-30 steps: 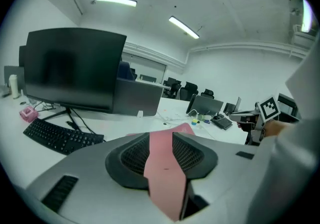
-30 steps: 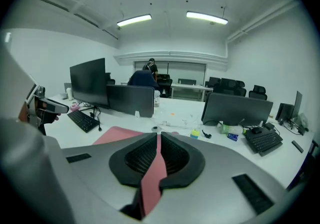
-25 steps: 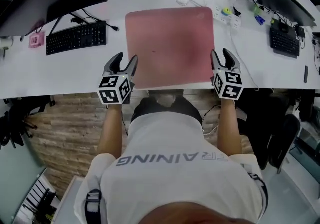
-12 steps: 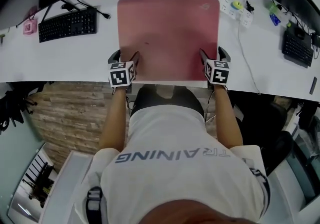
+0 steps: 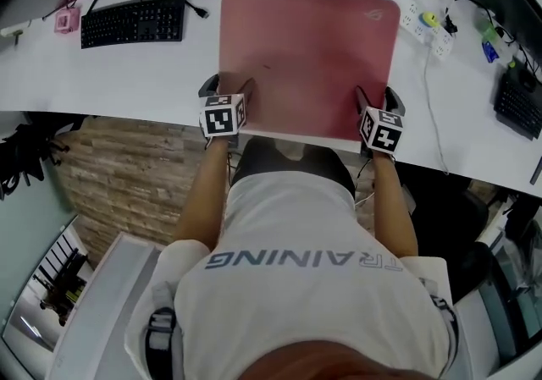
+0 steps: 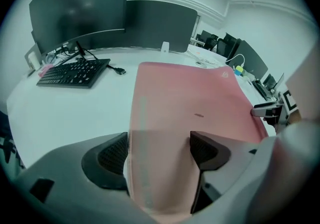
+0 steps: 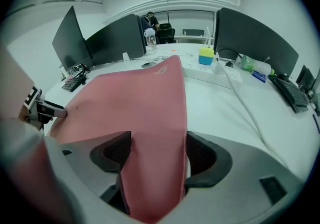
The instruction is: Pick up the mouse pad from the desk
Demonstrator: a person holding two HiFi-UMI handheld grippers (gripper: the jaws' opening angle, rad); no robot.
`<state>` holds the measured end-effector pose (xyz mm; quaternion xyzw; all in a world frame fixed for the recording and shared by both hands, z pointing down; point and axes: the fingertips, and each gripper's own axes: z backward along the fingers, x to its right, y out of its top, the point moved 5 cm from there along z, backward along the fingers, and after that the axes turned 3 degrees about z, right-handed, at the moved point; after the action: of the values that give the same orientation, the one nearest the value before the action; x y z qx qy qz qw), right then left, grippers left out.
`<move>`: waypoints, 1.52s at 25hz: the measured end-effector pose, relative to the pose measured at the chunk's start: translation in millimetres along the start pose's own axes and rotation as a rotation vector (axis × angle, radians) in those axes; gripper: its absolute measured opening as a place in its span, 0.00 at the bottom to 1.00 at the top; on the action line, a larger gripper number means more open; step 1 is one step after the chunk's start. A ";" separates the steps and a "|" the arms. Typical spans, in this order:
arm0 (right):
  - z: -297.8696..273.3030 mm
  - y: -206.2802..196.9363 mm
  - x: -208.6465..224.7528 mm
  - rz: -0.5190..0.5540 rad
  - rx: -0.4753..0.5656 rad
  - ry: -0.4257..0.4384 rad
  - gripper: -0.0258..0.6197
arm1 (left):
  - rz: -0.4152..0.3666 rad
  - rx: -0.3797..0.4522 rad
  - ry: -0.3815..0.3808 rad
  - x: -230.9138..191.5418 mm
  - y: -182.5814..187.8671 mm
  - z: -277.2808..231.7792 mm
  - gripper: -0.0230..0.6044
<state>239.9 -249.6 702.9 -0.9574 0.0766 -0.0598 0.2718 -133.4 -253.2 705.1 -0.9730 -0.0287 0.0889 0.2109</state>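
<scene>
Pink pad (image 5: 309,57): flat on white desk (image 5: 127,74), near edge at desk front, keyboard (image 5: 133,21) off to left.
Left gripper (image 5: 229,87): at near-left corner, jaws opening, wide apart, pad edge between, not clamped.
Right gripper (image 5: 378,101): at near-right corner, jaws opening, wide apart, pad edge between, not clamped.

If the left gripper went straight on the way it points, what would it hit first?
Most likely the mouse pad: its near left edge lies between the left gripper's opening jaws, with the desk right under it.
</scene>
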 end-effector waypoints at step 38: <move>192.9 149.6 -62.5 0.134 0.542 -0.005 0.13 | -0.125 0.560 -0.226 69.1 122.7 189.9 0.18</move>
<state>191.6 -265.5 456.1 -0.8427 0.1205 -0.0574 0.5216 -98.5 -281.3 473.0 -0.8572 -0.0863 0.1881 0.4716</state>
